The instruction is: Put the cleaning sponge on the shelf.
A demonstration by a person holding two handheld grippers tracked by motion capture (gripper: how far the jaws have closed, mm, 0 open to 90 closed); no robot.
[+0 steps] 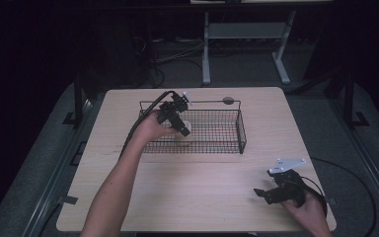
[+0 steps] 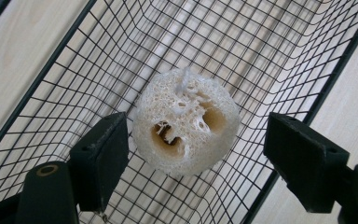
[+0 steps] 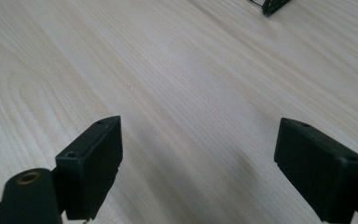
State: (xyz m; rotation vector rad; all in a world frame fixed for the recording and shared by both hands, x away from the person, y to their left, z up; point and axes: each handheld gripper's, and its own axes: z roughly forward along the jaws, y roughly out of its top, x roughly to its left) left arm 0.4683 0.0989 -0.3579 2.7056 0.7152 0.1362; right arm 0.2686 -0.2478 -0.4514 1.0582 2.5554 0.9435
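While its jaws gape, left gripper (image 2: 193, 154) over loofah (image 2: 186, 122), wire basket (image 2: 51, 74) walls around.

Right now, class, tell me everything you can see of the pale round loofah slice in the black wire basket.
The pale round loofah slice is off-white, fibrous and spongy, with two brownish hollows in its face and a frayed tuft at one edge. It lies flat on the mesh floor of the black wire basket, in the end nearer the left gripper, whose open jaws stand either side; one may just touch it.
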